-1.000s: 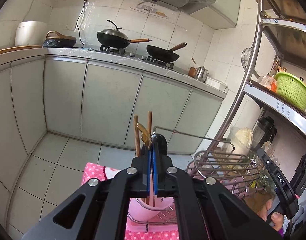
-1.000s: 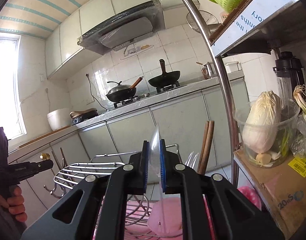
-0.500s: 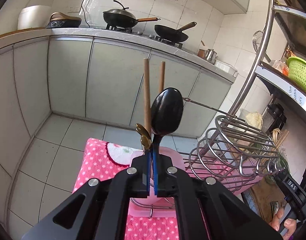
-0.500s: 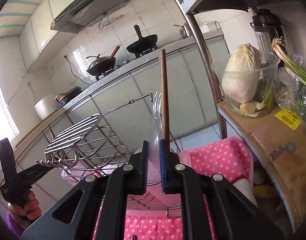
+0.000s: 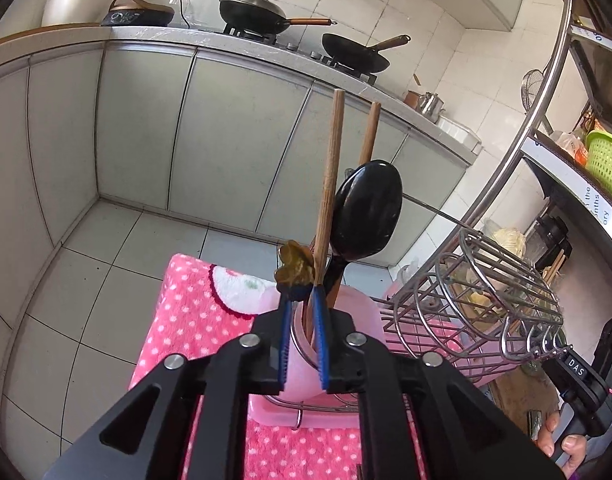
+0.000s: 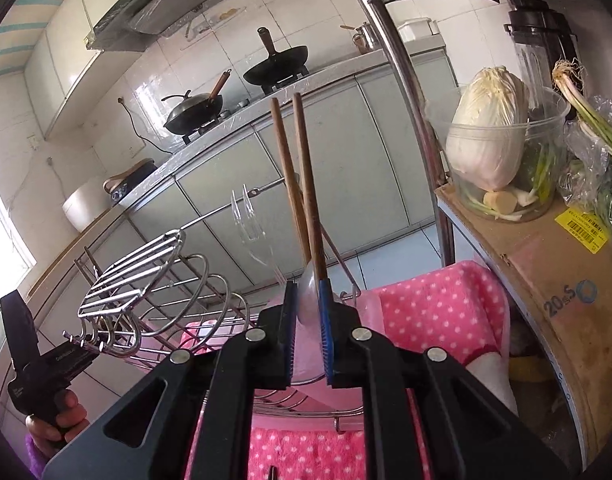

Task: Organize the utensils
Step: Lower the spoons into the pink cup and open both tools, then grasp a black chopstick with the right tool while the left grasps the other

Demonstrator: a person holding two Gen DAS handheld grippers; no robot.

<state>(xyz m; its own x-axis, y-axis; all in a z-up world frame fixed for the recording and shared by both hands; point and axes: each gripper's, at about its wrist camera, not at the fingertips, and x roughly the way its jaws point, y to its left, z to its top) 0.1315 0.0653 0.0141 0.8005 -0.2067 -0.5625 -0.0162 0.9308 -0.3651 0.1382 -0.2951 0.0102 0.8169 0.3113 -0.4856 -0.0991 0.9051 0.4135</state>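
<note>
A pink cup (image 5: 357, 304) stands in a wire holder on a pink dotted towel (image 5: 194, 320). Two wooden chopsticks (image 5: 329, 184) and a black spoon (image 5: 365, 212), bowl up, stand in it. My left gripper (image 5: 300, 295) is right before the cup with its jaws opening. The spoon's handle is beside the right pad, not pressed. A gold flower-shaped utensil end (image 5: 294, 268) sits at the left fingertip. My right gripper (image 6: 307, 286) is over the same cup (image 6: 306, 348), jaws opening, with a clear plastic spoon (image 6: 307, 300) low between them. A clear fork (image 6: 246, 220) and the chopsticks (image 6: 294, 184) stand behind.
A chrome wire dish rack (image 5: 485, 280) (image 6: 146, 260) stands beside the cup. A steel shelf pole (image 6: 409, 100) rises close by. A cabbage in a clear tub (image 6: 489, 128) rests on a cardboard box (image 6: 545, 272). Grey kitchen cabinets and woks lie across the tiled floor.
Both grippers have sunk toward the pink cup. The left jaws, shut on the black spoon before, have parted and it stands in the cup. The clear spoon sits lower between the right jaws.
</note>
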